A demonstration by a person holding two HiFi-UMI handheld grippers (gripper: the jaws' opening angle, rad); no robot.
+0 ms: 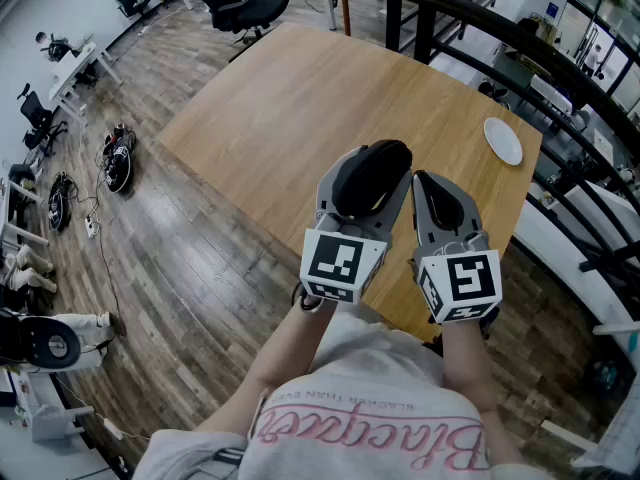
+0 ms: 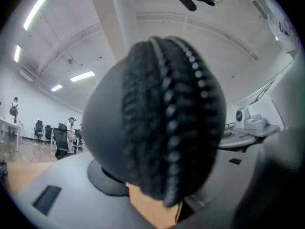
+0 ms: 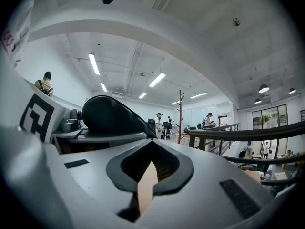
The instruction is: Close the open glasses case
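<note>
the glasses case (image 2: 157, 123) is jammed so close to the lens it's a dark blur filling the left view, covering the tips of the left claw (image 2: 152, 206). From the head view its lower half is tucked inside that claw, can't tell if the zip is fully shut. Near edge of the surface (image 1: 300, 118) hides behind both claws, background people (image 3: 164, 120) too tiny to make out
</note>
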